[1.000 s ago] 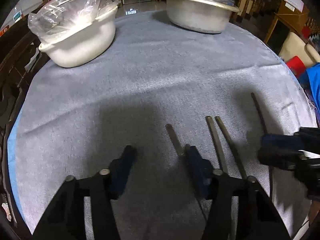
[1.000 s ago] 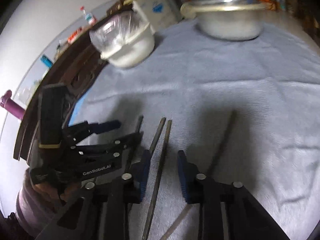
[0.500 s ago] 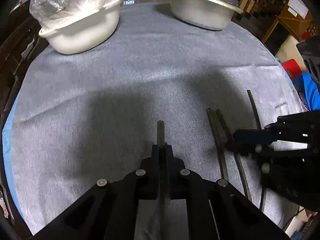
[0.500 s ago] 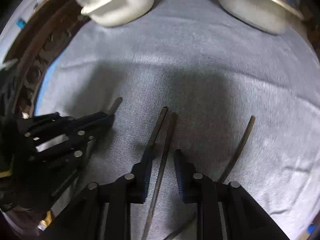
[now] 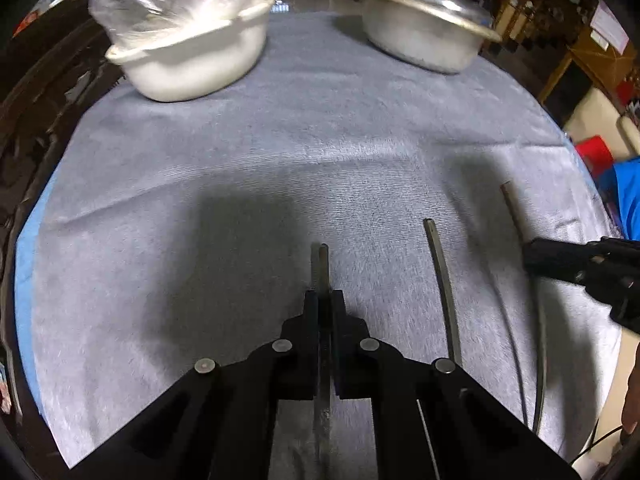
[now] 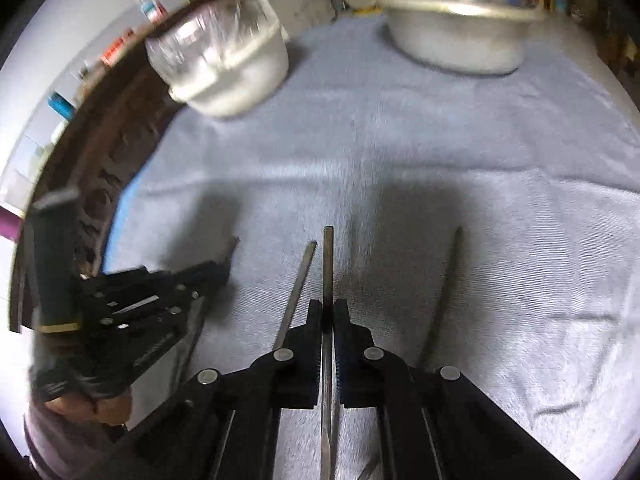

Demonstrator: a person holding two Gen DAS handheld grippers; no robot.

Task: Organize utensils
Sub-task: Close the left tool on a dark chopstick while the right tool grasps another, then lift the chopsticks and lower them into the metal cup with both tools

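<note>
Several dark metal chopsticks are on a grey cloth. My left gripper (image 5: 324, 300) is shut on one chopstick (image 5: 322, 264), whose tip sticks out ahead of the jaws. A second chopstick (image 5: 440, 272) lies on the cloth to its right, and a third (image 5: 516, 212) lies further right. My right gripper (image 6: 328, 308) is shut on another chopstick (image 6: 328, 264) and holds it above the cloth. A chopstick (image 6: 298, 284) lies just left of it and one (image 6: 444, 284) lies to the right. The left gripper also shows in the right wrist view (image 6: 216, 272).
A white bowl with a plastic bag (image 5: 188, 52) stands at the back left. A lidded metal pot (image 5: 428, 36) stands at the back right. The grey cloth (image 5: 280, 152) covers the round table; its dark wooden rim (image 6: 112, 168) runs along the left.
Both grippers were open a second ago. The left one shut on a chopstick first. The right one has now shut on one of the paired chopsticks and lifted it.
</note>
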